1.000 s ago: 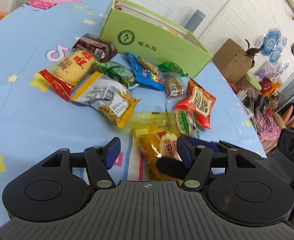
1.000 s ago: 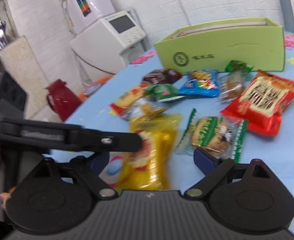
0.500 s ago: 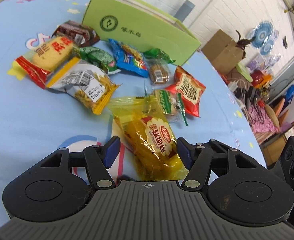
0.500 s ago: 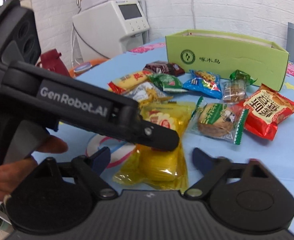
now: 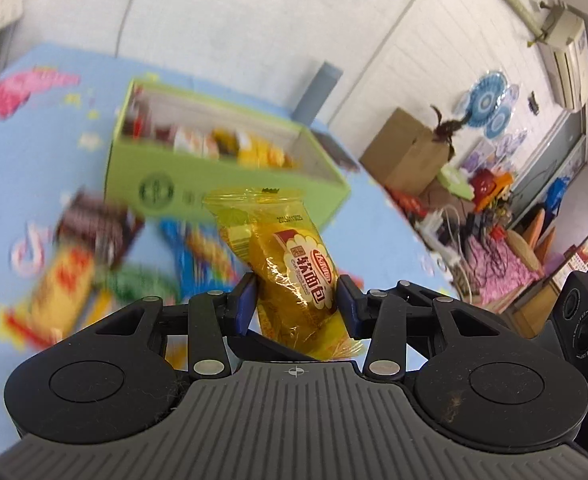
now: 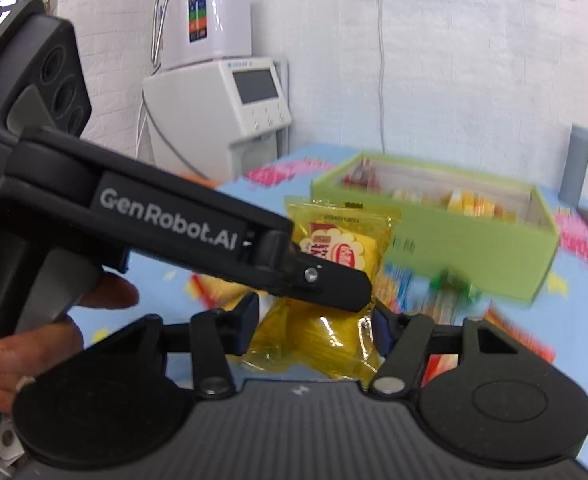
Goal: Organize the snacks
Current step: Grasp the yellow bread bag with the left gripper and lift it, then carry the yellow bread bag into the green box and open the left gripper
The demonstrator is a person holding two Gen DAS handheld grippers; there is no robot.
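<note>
A yellow bread packet (image 5: 294, 264) hangs lifted above the blue tablecloth, upright between the blue pads of my left gripper (image 5: 295, 304). Its jaws are closing and both pads press on the packet's sides. In the right wrist view the same yellow packet (image 6: 333, 336) has its lower end between the pads of my right gripper (image 6: 313, 320), which is shut on it. One finger of the left gripper (image 6: 325, 280) crosses in front. Behind stands the open green box (image 5: 198, 184), with several snacks inside.
Loose snacks lie blurred on the cloth before the box: a red-and-yellow packet (image 5: 62, 280), a dark brown one (image 5: 98, 232), a blue one (image 5: 198, 252). A person's hand (image 6: 34, 344) holds the left gripper. A white machine (image 6: 222, 112) stands beyond the table edge.
Both grippers have closed on the yellow packet, which lay flat on the cloth, and it has risen off the table. Both views now look higher, into the green box.
</note>
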